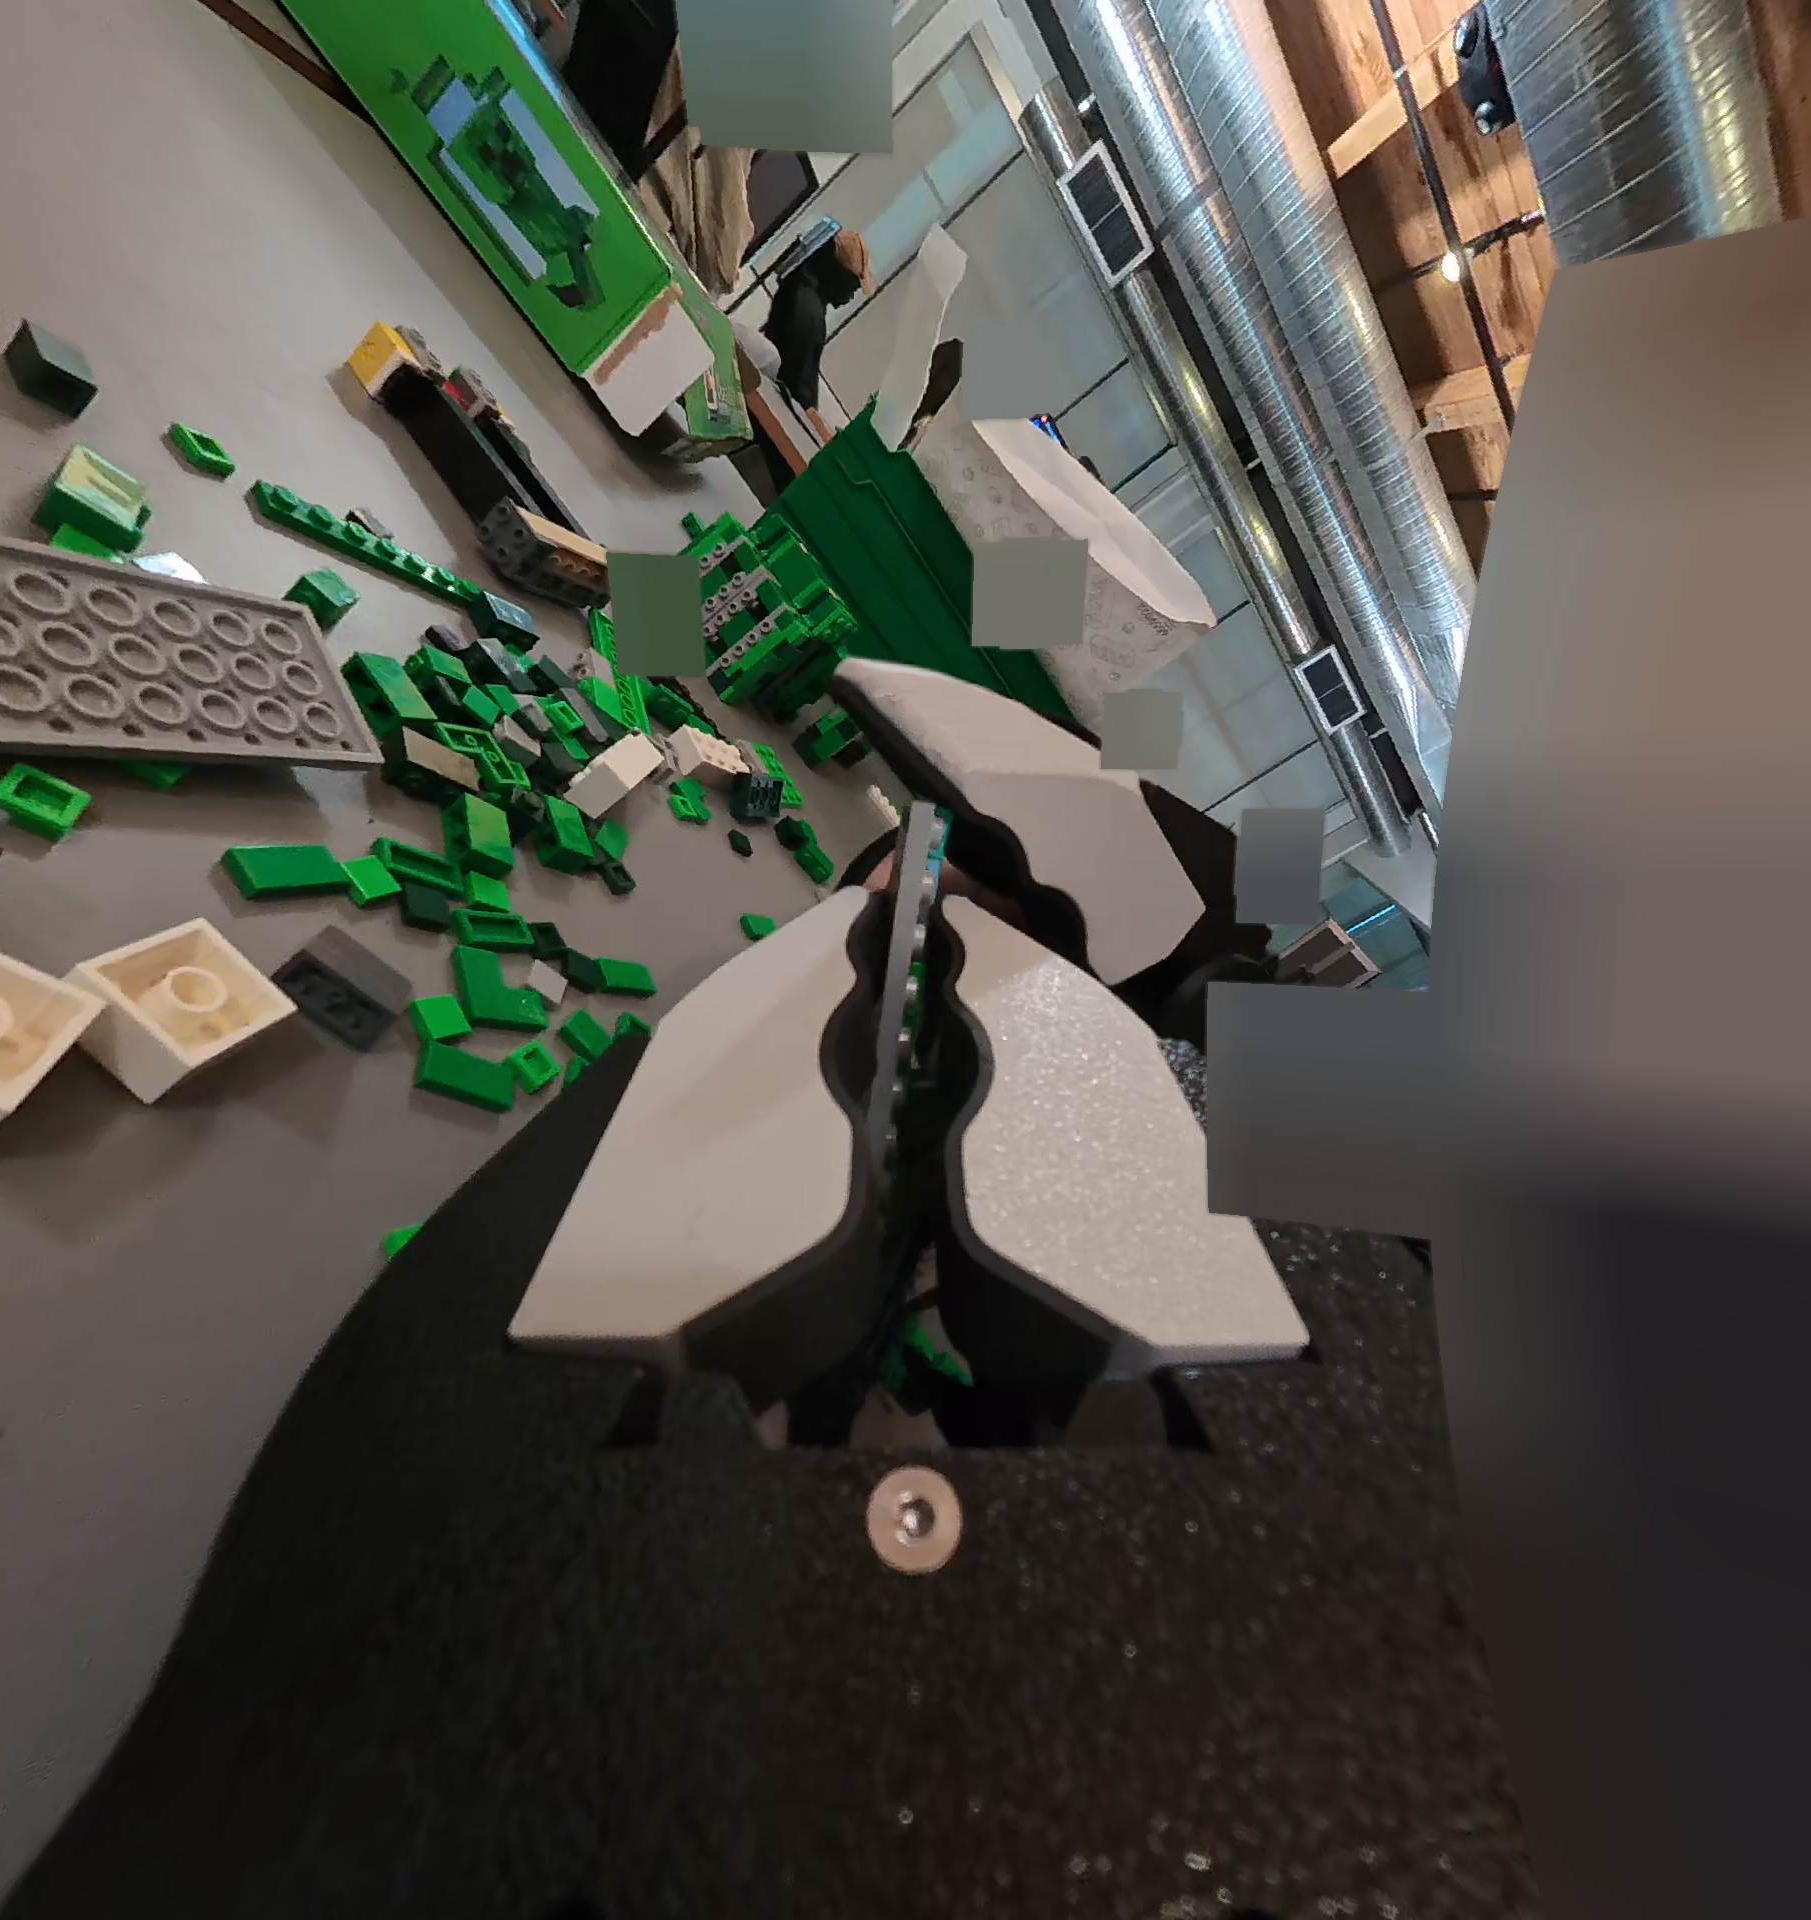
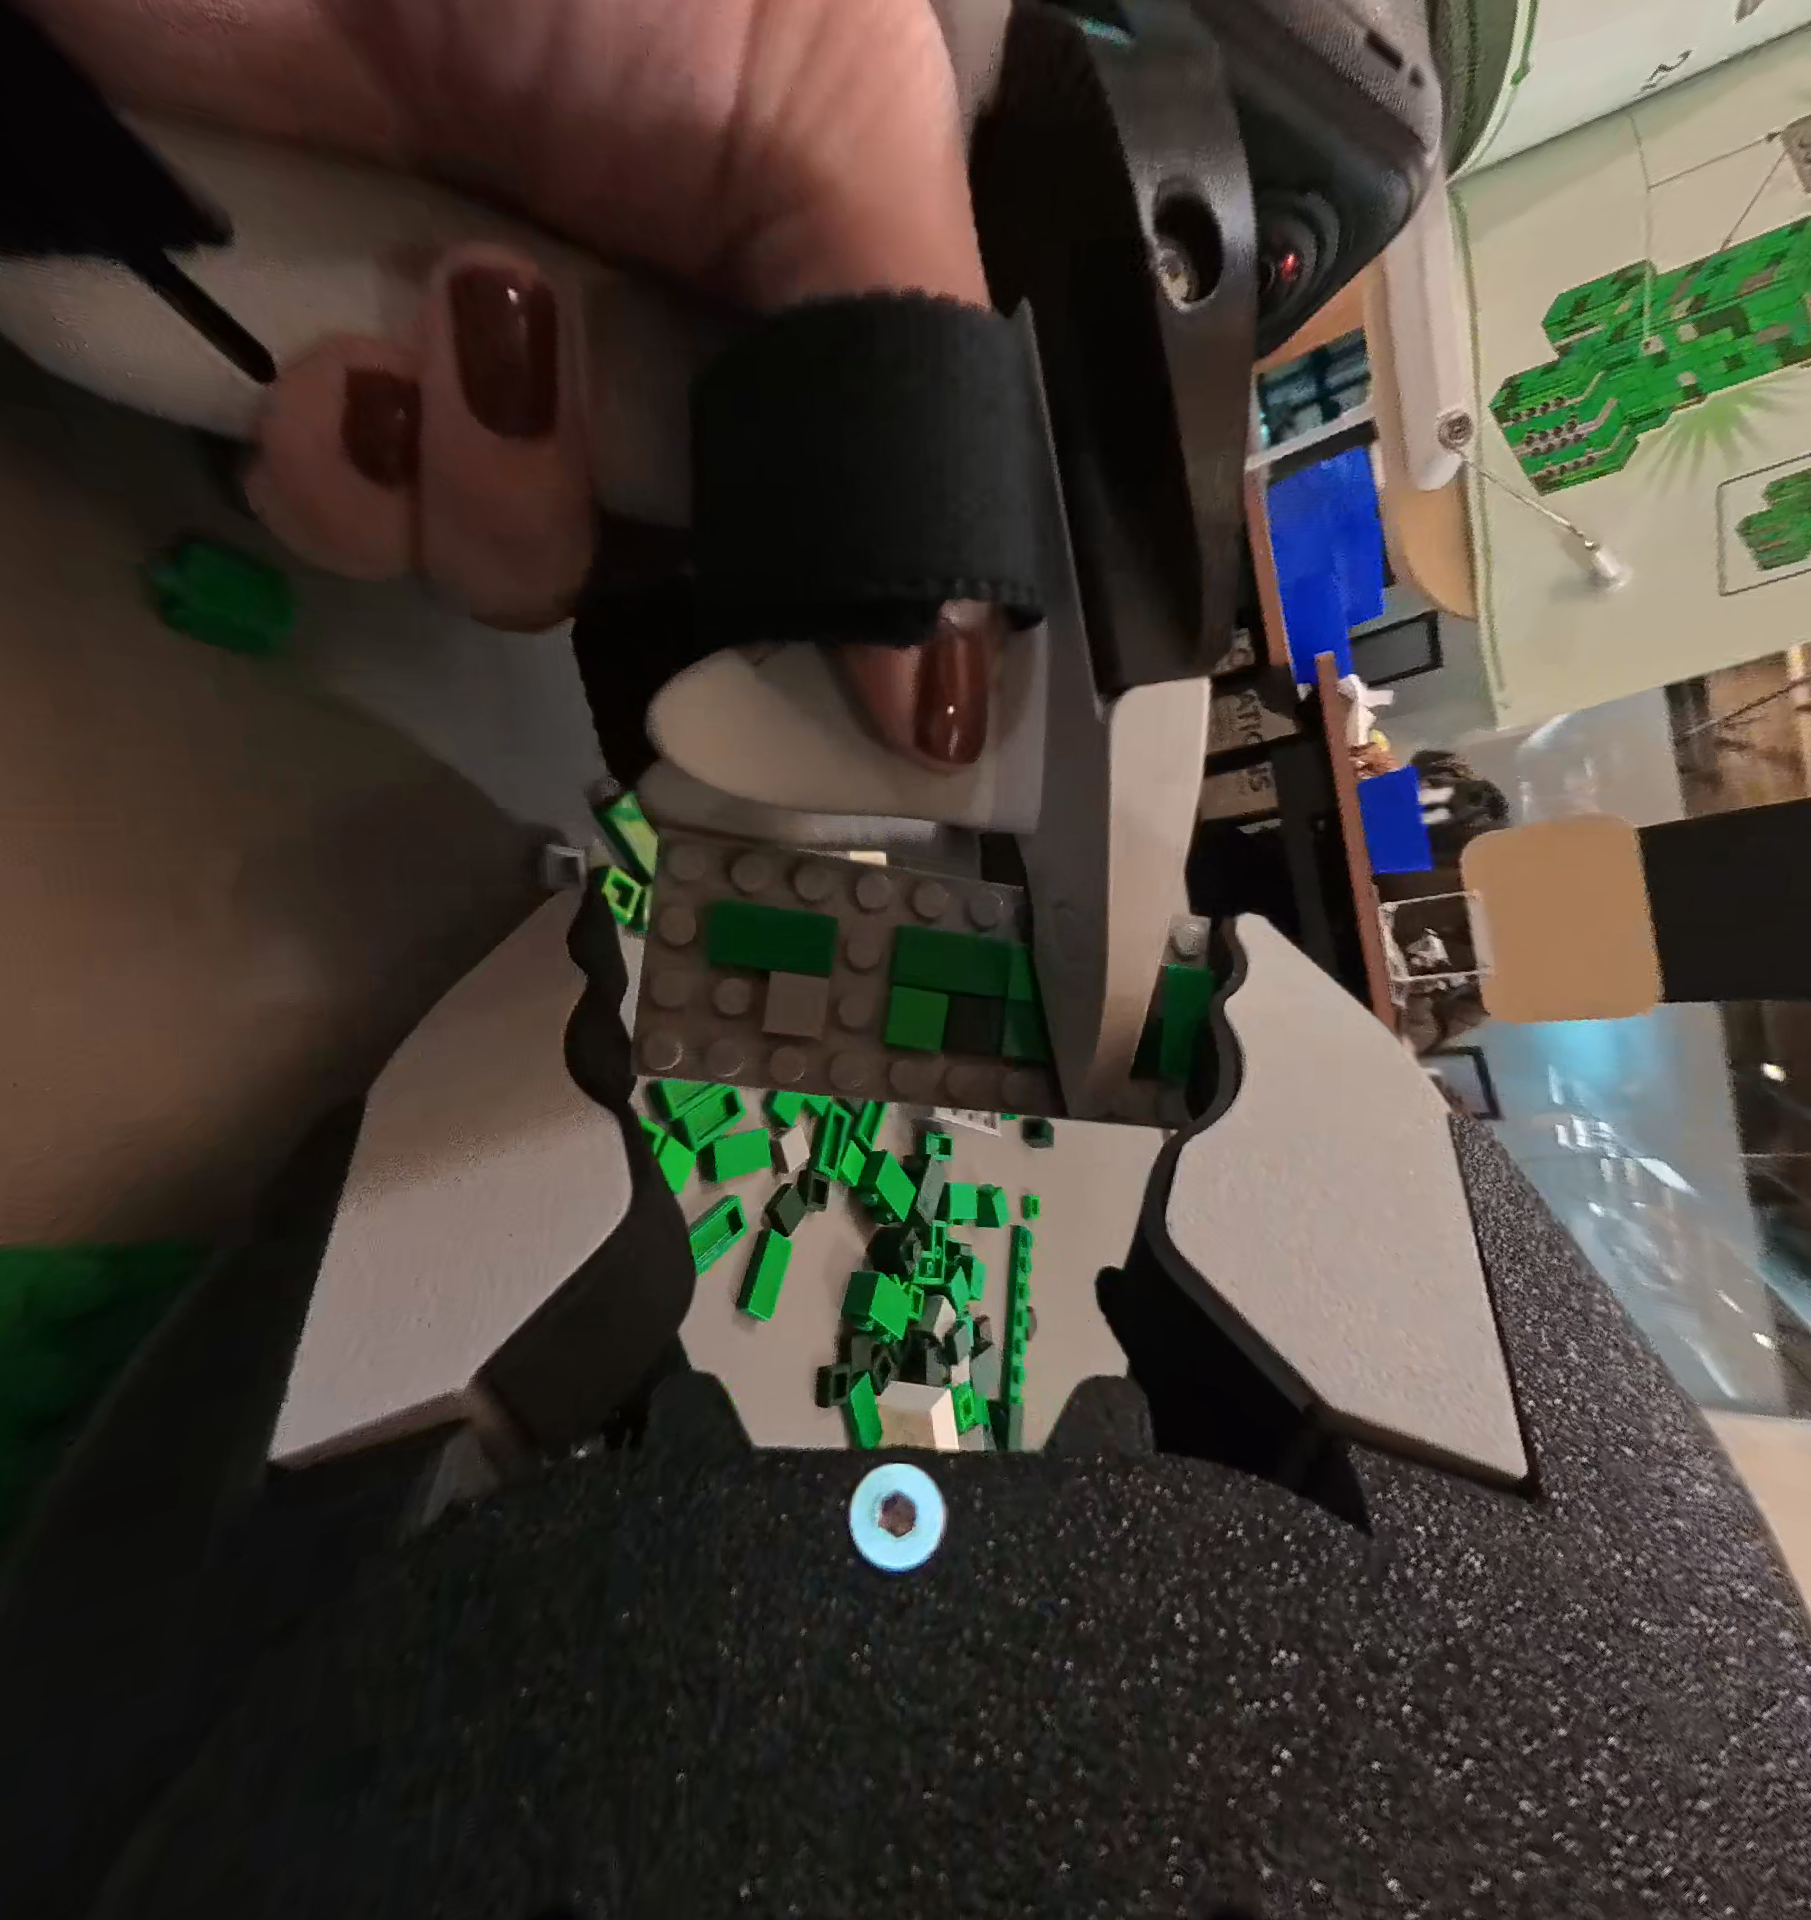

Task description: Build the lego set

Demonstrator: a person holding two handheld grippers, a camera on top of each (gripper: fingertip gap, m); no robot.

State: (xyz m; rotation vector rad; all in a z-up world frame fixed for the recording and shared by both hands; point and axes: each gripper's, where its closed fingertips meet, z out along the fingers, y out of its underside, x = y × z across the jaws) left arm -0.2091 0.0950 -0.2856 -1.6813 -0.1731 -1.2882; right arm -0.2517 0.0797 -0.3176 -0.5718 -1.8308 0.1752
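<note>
My left gripper [image 1: 903, 906] is shut on a small grey studded plate [image 1: 919, 857], seen edge-on and held above the table. In the right wrist view the plate [image 2: 735, 1003] faces the camera and carries several green tiles [image 2: 771, 935] and one grey tile. My right gripper [image 2: 911, 945] is open and empty, and the plate sits between its fingertips, just beyond them. The right gripper's white fingers [image 1: 994, 748] show past the plate in the left wrist view. A hand [image 2: 672, 156] holds the left gripper's handle.
A pile of loose green pieces [image 1: 496, 748] lies on the grey table, also below the plate [image 2: 901, 1268]. A large grey plate [image 1: 132, 655] lies underside up at left. White bricks [image 1: 184, 997], a green set box [image 1: 527, 177], a part-built green block [image 1: 766, 613] and a white bag [image 1: 1067, 540] stand around. My hands' fingertips stand some 4 cm from each other.
</note>
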